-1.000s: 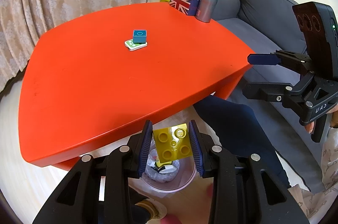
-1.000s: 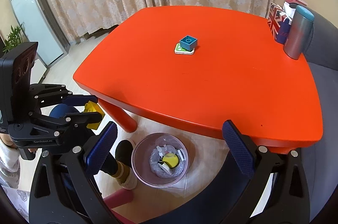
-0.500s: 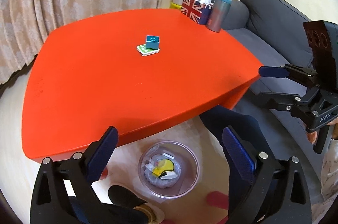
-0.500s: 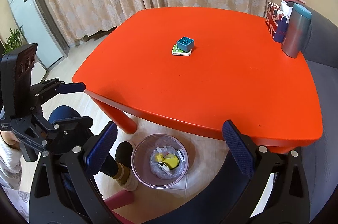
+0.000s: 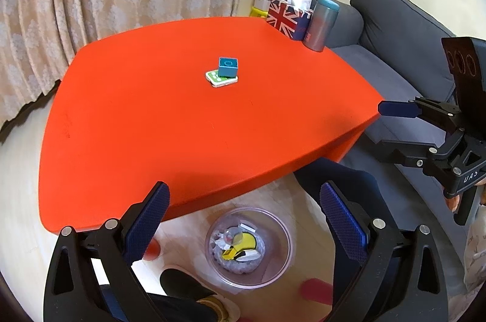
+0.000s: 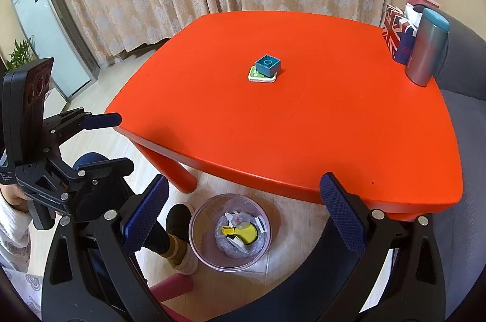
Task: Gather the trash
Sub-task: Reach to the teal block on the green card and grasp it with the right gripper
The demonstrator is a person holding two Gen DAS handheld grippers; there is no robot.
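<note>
A teal brick [image 5: 227,67] sits on a green and white card [image 5: 220,78] in the middle of the red table [image 5: 152,121]; both also show in the right wrist view, brick [image 6: 268,65] on card [image 6: 262,75]. A clear pink bin [image 5: 248,246] stands on the floor under the table's near edge, holding a yellow brick [image 5: 230,253] and other scraps; the bin shows in the right wrist view too [image 6: 230,235]. My left gripper [image 5: 243,218] is open and empty above the bin. My right gripper [image 6: 241,212] is open and empty.
A Union Jack tissue box [image 5: 285,18] and a grey tumbler [image 5: 322,24] stand at the table's far corner. A grey sofa [image 5: 395,27] is on the right. The person's legs and feet [image 6: 179,243] are beside the bin. Curtains hang behind.
My left gripper opened and the yellow brick it held dropped into the bin. The left gripper then rose and moved back over the table edge. The right gripper stayed open.
</note>
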